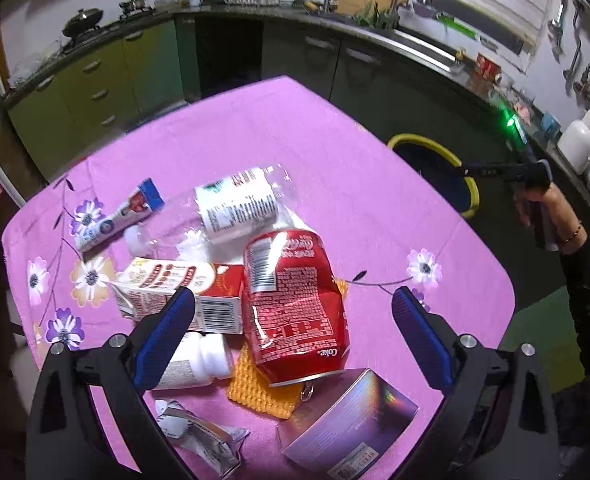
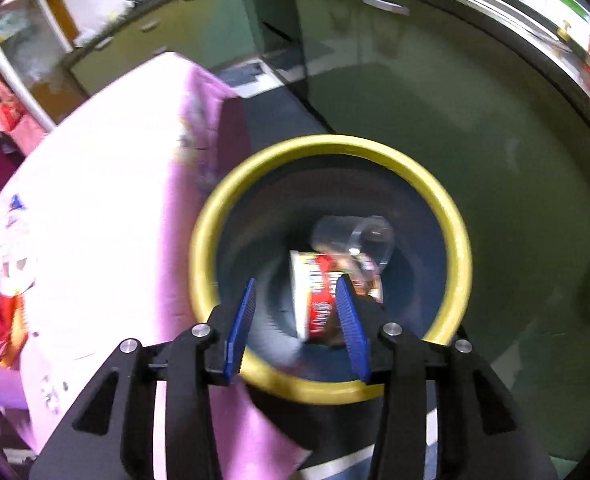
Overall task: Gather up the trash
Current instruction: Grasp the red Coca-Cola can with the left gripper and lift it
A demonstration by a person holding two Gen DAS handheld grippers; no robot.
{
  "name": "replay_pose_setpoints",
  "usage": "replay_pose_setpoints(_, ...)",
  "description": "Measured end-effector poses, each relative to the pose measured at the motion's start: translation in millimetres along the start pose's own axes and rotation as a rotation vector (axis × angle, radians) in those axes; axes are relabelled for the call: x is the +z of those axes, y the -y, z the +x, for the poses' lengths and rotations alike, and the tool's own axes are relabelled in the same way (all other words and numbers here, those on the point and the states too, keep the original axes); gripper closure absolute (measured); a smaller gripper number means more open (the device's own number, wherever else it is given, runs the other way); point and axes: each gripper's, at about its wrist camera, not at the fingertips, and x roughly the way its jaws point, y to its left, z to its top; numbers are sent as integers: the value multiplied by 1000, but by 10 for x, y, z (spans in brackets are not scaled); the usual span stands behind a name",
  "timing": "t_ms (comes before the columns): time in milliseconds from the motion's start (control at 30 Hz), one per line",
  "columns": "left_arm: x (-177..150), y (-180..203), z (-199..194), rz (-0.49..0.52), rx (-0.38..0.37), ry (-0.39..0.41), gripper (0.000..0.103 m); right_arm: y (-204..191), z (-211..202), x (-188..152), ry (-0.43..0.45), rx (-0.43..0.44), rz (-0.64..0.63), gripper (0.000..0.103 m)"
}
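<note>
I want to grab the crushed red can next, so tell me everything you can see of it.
The crushed red can looks like thin dented metal with white print and a Coke logo. It lies on its side on the pink tablecloth, pull tab toward the camera, overlapping a yellow knitted pad and touching a carton.
</note>
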Motion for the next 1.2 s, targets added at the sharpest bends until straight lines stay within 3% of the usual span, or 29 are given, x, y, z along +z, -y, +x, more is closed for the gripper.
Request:
replay_pose_setpoints(200, 76, 53, 263, 15, -24, -90, 9, -310, 28, -44, -9, 45, -55, 61)
replay_pose_setpoints(533, 166, 105, 727, 38, 33, -253, 8, -458, 74, -87, -18, 77, -75, 56)
replay_pose_setpoints(700, 196, 182, 768, 47, 26, -273, 8, -430, 74, -101, -21, 81, -70, 56)
replay_pose_setpoints(1067, 191, 356, 1031, 111, 97, -356, 9, -440, 182, -154, -43, 99, -68, 55)
replay_pose_setpoints(1200, 198, 391, 1051, 124, 115, -358, 16, -412, 196, -164, -47, 105, -62, 54)
